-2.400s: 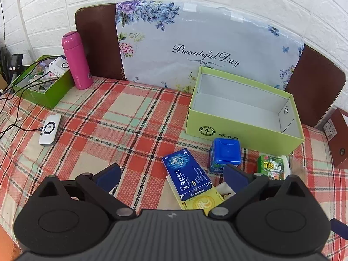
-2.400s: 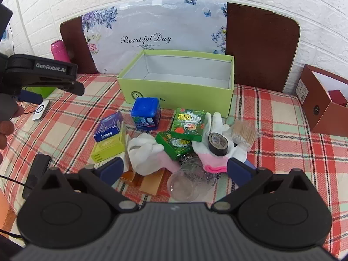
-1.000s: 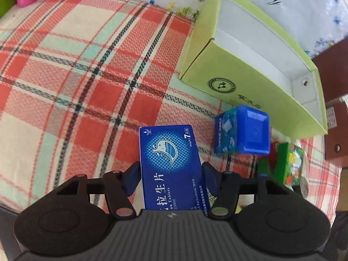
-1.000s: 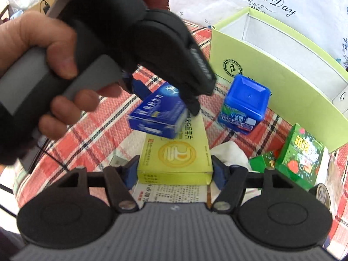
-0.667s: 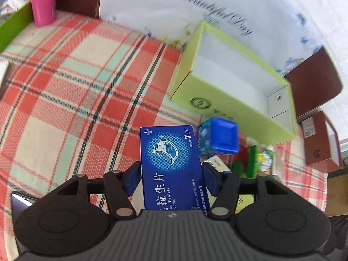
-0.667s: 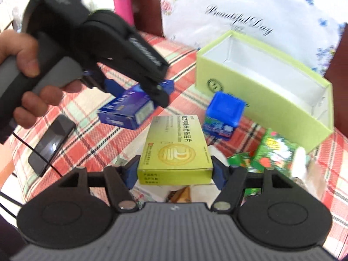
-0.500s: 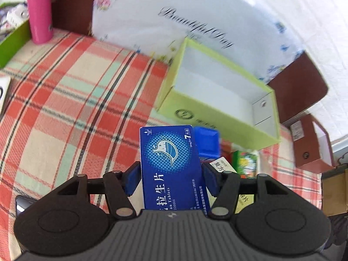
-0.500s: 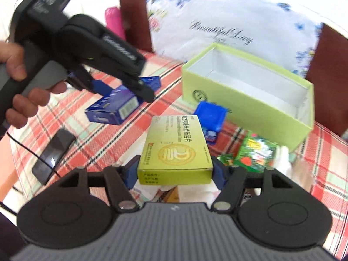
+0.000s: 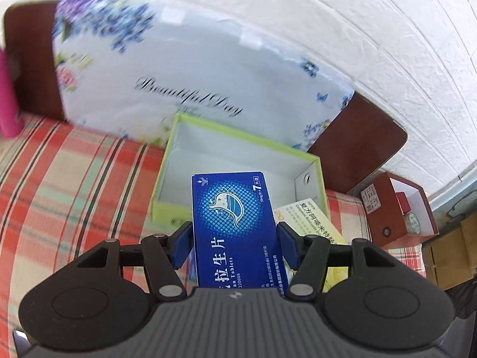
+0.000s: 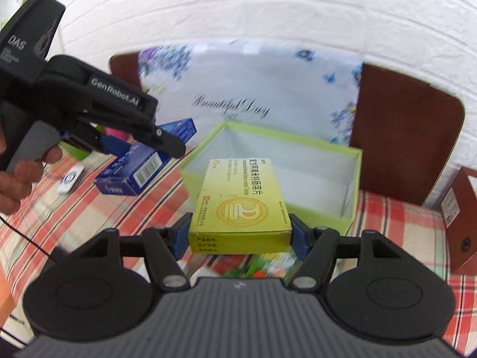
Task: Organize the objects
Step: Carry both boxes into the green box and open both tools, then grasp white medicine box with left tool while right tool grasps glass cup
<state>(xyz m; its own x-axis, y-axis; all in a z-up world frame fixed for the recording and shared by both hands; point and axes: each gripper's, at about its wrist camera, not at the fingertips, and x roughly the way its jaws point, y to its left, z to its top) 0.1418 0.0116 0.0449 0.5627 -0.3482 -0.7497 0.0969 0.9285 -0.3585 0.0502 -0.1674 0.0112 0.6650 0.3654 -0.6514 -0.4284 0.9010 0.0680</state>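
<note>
Blue tablet box [image 9: 235, 226] sat clamped in your left gripper [image 9: 234, 246], raised before the open green box [image 9: 238, 161]. Yellow medicine box [image 10: 241, 205] was pinched in your right gripper [image 10: 240, 237], above the plaid tablecloth [image 10: 399, 217].

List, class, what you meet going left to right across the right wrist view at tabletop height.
White device → blue medicine box → yellow medicine box → brown box.
</note>
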